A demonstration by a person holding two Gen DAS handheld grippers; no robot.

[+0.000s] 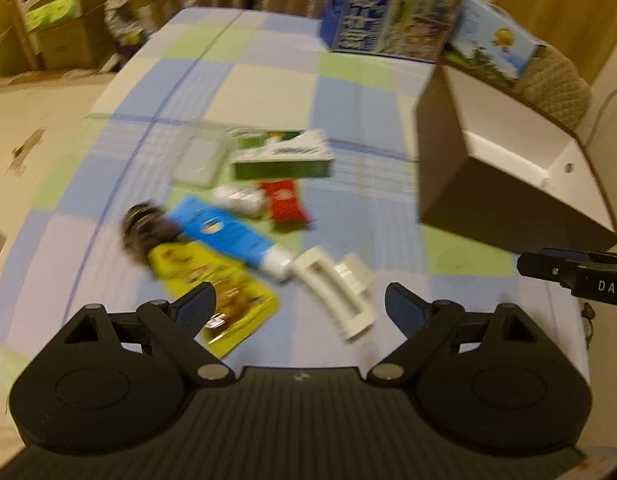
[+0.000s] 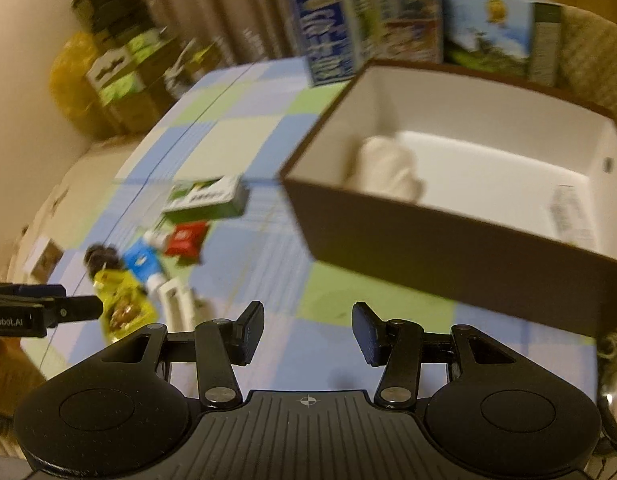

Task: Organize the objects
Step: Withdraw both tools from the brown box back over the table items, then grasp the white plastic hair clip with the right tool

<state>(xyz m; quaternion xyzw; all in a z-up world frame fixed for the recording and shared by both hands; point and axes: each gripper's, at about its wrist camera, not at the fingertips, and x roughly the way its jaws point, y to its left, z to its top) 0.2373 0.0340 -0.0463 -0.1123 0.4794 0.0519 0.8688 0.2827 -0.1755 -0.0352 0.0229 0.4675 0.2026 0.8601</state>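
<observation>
Small items lie scattered on a checked tablecloth (image 1: pixel 268 88): a white hair claw clip (image 1: pixel 336 292), a blue-and-white tube (image 1: pixel 228 236), a yellow snack packet (image 1: pixel 212 288), a black furry item (image 1: pixel 144 228), a red sachet (image 1: pixel 284 200), a green-and-white box (image 1: pixel 284 156) and a clear plastic case (image 1: pixel 200 156). My left gripper (image 1: pixel 300 304) hovers open just short of the clip and packet. A brown box with a white inside (image 2: pixel 468 240) stands at the right and holds a white cloth (image 2: pixel 388 168). My right gripper (image 2: pixel 308 328) is open and empty in front of that box.
Two printed cartons (image 1: pixel 392 12) stand at the table's far edge behind the brown box. Stacked cardboard boxes (image 1: pixel 56 20) sit on the floor at the far left. A woven chair back (image 1: pixel 556 80) rises behind the table at right. The other gripper's tip (image 1: pixel 572 276) enters from the right.
</observation>
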